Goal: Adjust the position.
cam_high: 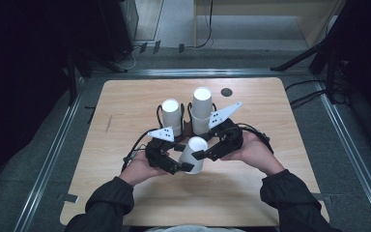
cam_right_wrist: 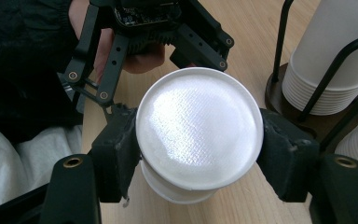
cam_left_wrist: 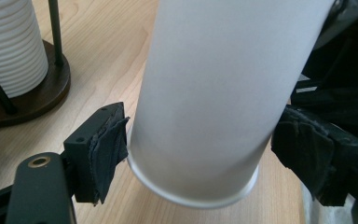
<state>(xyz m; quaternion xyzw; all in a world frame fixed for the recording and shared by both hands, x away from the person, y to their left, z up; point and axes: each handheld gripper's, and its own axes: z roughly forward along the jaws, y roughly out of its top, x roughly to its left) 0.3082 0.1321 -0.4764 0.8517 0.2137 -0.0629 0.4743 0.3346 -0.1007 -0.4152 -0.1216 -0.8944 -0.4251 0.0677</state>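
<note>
Cup white, paper, upturned and tilted, smooth sides, rolled rim.

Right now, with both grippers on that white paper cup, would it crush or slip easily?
Probably light and thin-walled: the paper cup looks hollow, so a hard squeeze could dent it. Its smooth tapered wall might slide between the pads. The right gripper clamps near the stiffer base.

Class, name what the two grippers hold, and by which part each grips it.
Both hold one white paper cup: right gripper at its closed base end, left gripper near its open rim.
</note>
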